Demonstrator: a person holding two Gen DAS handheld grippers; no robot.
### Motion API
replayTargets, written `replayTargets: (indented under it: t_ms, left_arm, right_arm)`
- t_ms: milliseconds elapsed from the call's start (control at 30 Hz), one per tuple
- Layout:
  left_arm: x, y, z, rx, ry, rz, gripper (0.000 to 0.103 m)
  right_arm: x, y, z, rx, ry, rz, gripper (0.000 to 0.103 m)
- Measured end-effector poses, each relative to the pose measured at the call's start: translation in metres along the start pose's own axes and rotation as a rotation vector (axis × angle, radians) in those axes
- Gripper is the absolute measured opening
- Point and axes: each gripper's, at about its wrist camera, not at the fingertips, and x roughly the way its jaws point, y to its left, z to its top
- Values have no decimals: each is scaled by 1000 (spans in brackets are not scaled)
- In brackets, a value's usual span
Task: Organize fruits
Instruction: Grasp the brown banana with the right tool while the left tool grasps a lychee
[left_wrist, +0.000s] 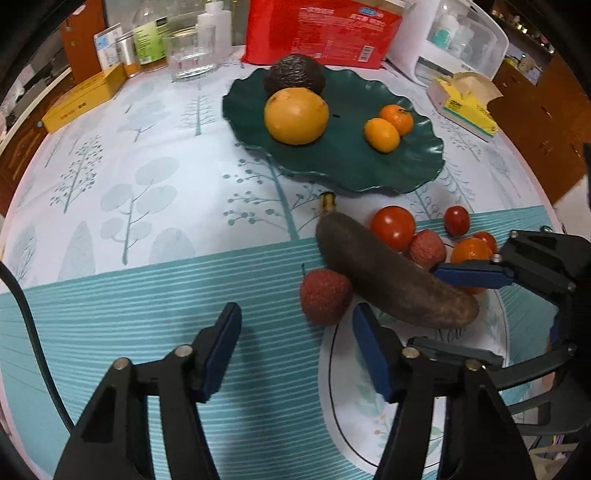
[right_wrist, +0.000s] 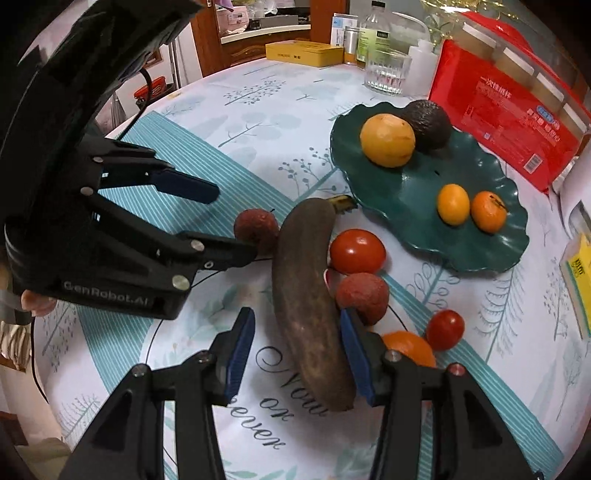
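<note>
the left gripper (left_wrist: 295, 350) hangs low over the striped part of the tablecloth (left_wrist: 147, 192) with its jaws apart and nothing between them; a red lychee (left_wrist: 325, 297) lies just ahead of its right-hand pad, touching the side of a brown, overripe banana (left_wrist: 395, 284). the right gripper (right_wrist: 297, 354) straddles the near end of that banana, jaws released, with a gap beside the left pad, so it is not clamped. on the banana's far side sit a large tomato (right_wrist: 357, 251), a second lychee (right_wrist: 362, 297), a small tomato (right_wrist: 445, 329) and a tangerine (right_wrist: 408, 349) half hidden behind the right finger. further right, the dark green leaf-shaped plate (right_wrist: 406, 188) holds an orange (right_wrist: 387, 140), an avocado (right_wrist: 430, 123) and two small citrus fruits (right_wrist: 453, 204).
</note>
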Motion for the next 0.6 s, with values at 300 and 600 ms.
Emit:
replayTargets:
  t_ms: [300, 600]
  left_arm:
    - [2, -7, 10, 82, 0, -24, 52]
    - [7, -5, 10, 94, 11, -70, 42]
  right_arm:
    - [21, 3, 13, -1, 28, -10, 48]
    - [13, -9, 4, 35, -33, 26, 34]
